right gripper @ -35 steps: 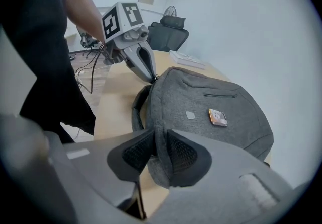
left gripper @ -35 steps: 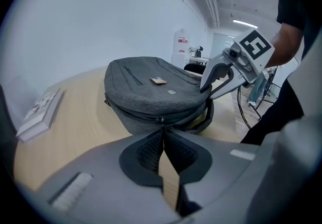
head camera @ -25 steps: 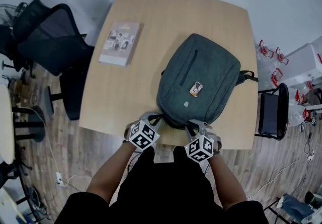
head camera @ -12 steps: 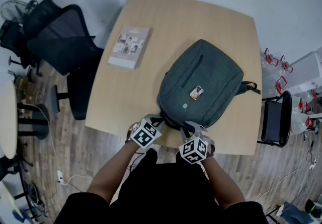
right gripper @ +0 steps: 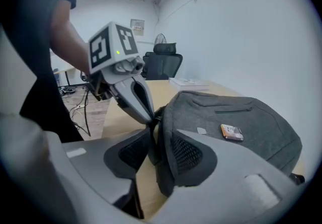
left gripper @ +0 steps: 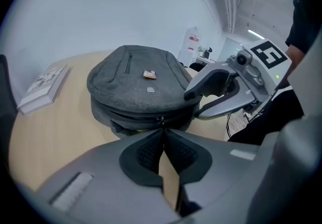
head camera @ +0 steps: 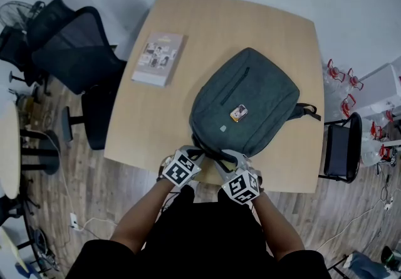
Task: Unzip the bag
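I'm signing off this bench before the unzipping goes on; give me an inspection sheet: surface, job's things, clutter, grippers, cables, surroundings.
Surface: pale wooden table.
Job's things: grey backpack lying flat by the near edge.
Clutter: one book near the far left corner.
Grippers: left hand-held gripper shut on the zip pull; right hand-held gripper open, its jaws have just been opening, backpack's edge between them.
Cables: white cable loose on the floor at left.
Surroundings: black office chairs on that wooden floor.
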A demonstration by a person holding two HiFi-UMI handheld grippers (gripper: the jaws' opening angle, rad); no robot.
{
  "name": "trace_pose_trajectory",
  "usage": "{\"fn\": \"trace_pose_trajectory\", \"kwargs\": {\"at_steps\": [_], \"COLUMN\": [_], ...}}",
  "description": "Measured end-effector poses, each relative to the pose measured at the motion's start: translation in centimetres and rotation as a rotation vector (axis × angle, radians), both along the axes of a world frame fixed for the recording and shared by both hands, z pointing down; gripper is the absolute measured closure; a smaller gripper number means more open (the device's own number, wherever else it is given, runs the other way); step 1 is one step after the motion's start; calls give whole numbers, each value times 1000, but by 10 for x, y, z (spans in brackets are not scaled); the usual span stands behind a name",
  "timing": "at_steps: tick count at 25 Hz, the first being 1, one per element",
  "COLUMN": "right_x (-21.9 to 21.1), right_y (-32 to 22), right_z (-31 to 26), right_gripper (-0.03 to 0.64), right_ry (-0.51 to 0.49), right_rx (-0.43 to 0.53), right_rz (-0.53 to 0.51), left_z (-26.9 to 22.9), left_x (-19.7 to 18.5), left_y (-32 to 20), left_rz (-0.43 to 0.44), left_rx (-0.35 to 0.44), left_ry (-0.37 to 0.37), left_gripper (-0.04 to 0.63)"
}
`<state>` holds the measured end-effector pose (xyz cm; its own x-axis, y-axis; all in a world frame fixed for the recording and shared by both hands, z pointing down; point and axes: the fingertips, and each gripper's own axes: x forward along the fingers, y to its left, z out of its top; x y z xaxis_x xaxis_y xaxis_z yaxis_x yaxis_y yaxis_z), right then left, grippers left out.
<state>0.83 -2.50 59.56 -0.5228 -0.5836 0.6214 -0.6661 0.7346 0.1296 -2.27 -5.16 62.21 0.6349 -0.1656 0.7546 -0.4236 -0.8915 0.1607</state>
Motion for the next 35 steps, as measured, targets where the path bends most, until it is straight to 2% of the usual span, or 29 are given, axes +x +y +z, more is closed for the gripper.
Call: {"fn": "trace_pose_trajectory", "kwargs": {"at_steps": [3, 10, 12, 14, 15, 18, 24, 32, 35], "right_x": [16, 85, 96, 101, 101, 99, 71, 27, 15], "right_y": [16, 22, 22, 21, 20, 18, 14, -1, -5], "right_z": [-6, 23, 35, 41, 43, 44, 43, 43, 43], "right_gripper": [461, 365, 367, 460, 468, 493, 503, 503, 503], "right_ry": [40, 386, 477, 539, 550, 550, 437, 322, 300], "right_rx": [5, -20, -33, -41, -48, -74, -99, -131, -141], "right_rz": [-93, -241, -286, -314, -312, -268, -162, -5, 12], "left_z": [2, 2, 2, 2, 2, 2, -2, -6, -7], "left_x": [1, 1, 1, 1, 2, 2, -3, -25, -34], "left_y": [1, 1, 1, 2, 3, 3, 3, -5, -7], "left_rz": [1, -2, 0, -2, -4, 0, 40, -26, -41], "left_rx": [6, 9, 18, 24, 23, 16, 36, 21, 25], "left_ry": [-1, -1, -5, -4, -2, -2, -43, -41, -44], "left_gripper": [571, 569, 569, 569, 569, 569, 569, 569, 571]}}
